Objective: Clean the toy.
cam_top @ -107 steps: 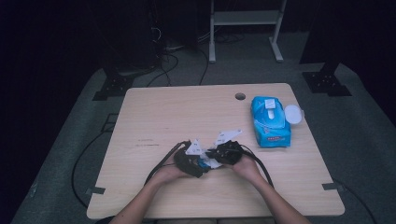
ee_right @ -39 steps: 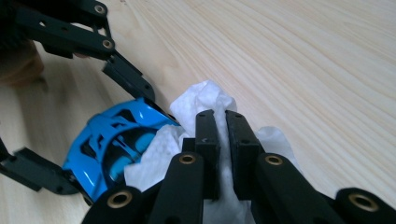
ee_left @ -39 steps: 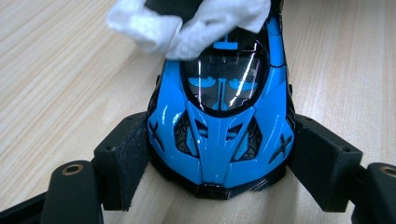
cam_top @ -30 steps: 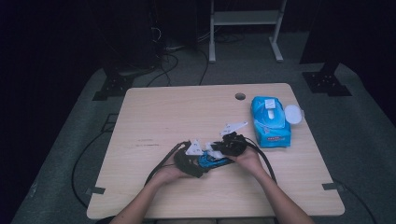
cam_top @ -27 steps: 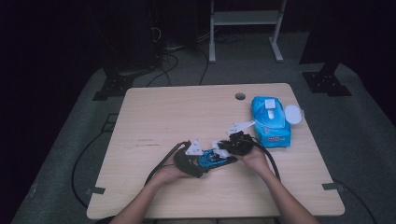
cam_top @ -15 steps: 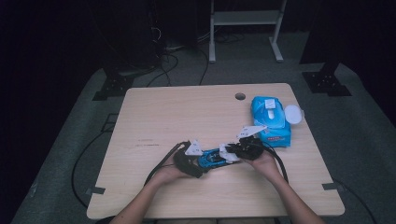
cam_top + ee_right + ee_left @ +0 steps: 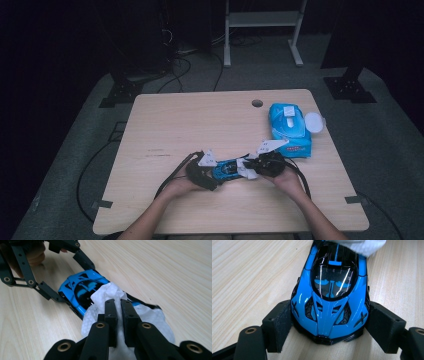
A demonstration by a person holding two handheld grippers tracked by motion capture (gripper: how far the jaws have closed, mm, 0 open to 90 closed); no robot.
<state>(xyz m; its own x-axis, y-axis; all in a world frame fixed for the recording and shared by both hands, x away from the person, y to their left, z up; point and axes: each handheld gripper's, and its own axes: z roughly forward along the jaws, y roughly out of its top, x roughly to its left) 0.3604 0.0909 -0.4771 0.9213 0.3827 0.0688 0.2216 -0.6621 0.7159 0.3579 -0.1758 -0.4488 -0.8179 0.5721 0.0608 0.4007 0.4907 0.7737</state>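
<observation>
A glossy blue toy car (image 7: 329, 297) stands on the wooden table (image 7: 200, 120), near its front edge. My left gripper (image 7: 330, 325) is shut on the car's nose, one pad against each front flank. In the high view the left gripper (image 7: 216, 173) sits to the left of the car (image 7: 227, 169). My right gripper (image 7: 119, 308) is shut on a crumpled white wipe (image 7: 105, 293) that rests on the car's (image 7: 80, 290) rear end. From above, the right gripper (image 7: 251, 167) is at the car's right end, with the wipe (image 7: 244, 169) under it.
A blue pack of wipes (image 7: 289, 129) lies at the table's right side, its round white lid (image 7: 314, 121) flipped open toward the edge. A cable hole (image 7: 257, 103) is near the far edge. Gripper cables trail off the table's front.
My right gripper has drawn the wipe to the right along the car, so more of the blue body shows between the grippers. The left gripper and the car have stayed put.
</observation>
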